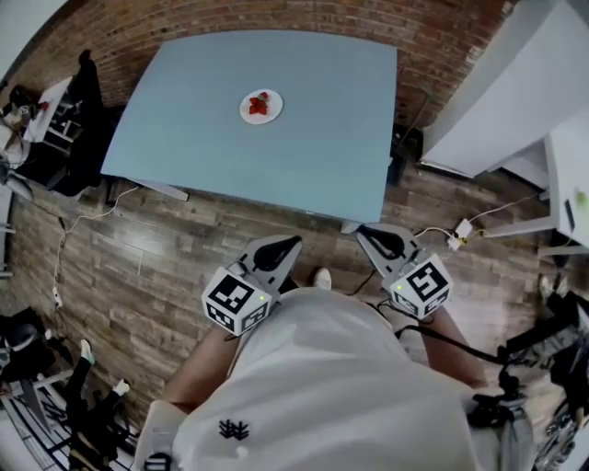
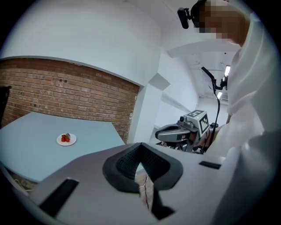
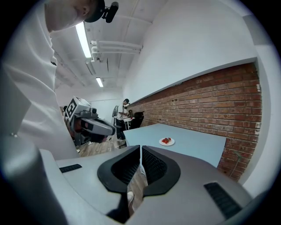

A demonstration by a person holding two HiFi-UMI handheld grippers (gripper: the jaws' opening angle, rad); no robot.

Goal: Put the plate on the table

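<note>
White round plate (image 1: 260, 107) of red fruit sits on the pale-blue tabletop (image 1: 317, 147), so left claw (image 1: 290, 244) and right claw (image 1: 368, 235) hang closed, empty.

Brick wall (image 1: 276, 17), wood plank floor (image 1: 138, 258), ceiling striplight (image 3: 82, 37)

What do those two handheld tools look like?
Both the left gripper and right gripper are pale grey shells with black ridged jaw pads. Each carries a white cube of black square markers. A black cable trails from the right one. The person wears a white top.
</note>
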